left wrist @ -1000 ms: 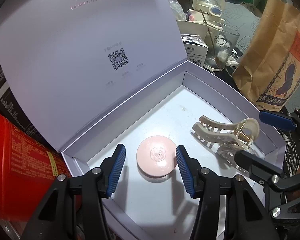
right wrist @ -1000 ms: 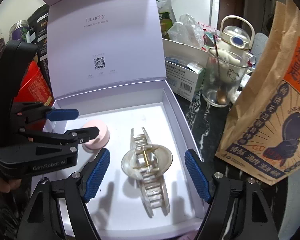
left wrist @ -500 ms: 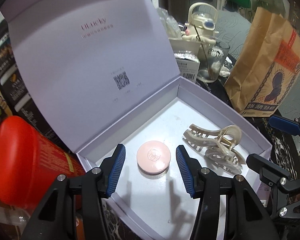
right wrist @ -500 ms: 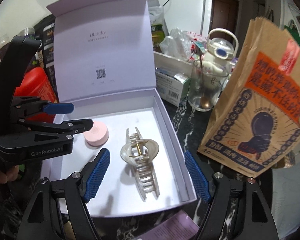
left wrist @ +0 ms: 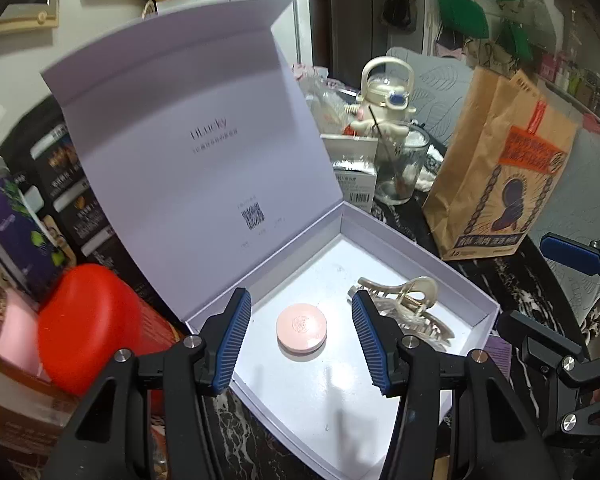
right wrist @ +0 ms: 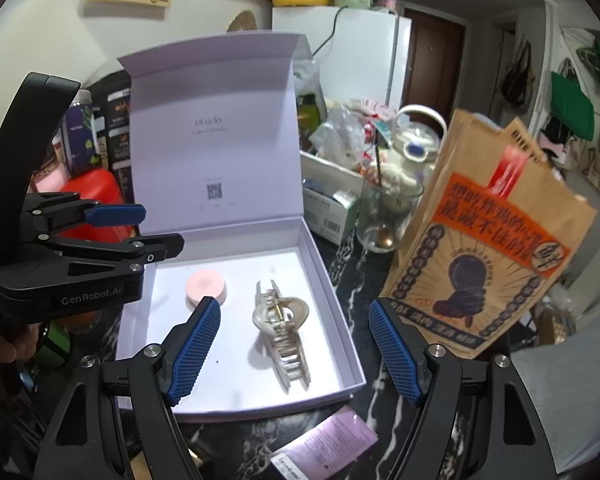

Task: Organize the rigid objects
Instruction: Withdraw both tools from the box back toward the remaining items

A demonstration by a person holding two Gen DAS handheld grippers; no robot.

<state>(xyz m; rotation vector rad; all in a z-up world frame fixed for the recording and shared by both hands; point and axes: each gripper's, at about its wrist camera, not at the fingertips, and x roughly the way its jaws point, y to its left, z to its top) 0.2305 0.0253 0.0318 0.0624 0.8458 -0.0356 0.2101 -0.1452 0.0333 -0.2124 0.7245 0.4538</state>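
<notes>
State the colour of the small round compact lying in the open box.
Pale pink. The round compact shows best in the left wrist view, lying beside the hair claw.

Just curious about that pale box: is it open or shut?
Open. The box has its lid standing up behind it, and a pink disc and hair clip lie in view inside.

Dim indoor light, overhead glare on the white box (left wrist: 328,392) floor, heavy fisheye bending, dark vignetted corners.

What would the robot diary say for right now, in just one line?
left gripper: open, empty | right gripper: open, empty | pink compact and hair claw: in open white box
</notes>
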